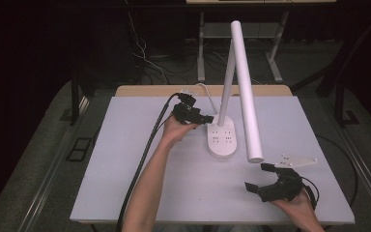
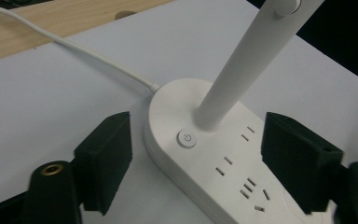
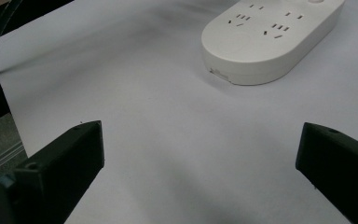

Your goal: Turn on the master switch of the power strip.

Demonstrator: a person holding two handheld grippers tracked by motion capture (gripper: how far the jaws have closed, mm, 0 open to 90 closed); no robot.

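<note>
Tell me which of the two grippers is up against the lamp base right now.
The left gripper: its jaws straddle the white lamp base near the power button. The right gripper hangs open, well apart from it.

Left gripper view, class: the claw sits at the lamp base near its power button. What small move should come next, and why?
Probably ease the left claw down and slightly forward so one jaw tip can press the power button. Its jaws stand open on either side of the lamp base, touching nothing, and the button lies bare just ahead of the stem. The right claw rests apart, open.
</note>
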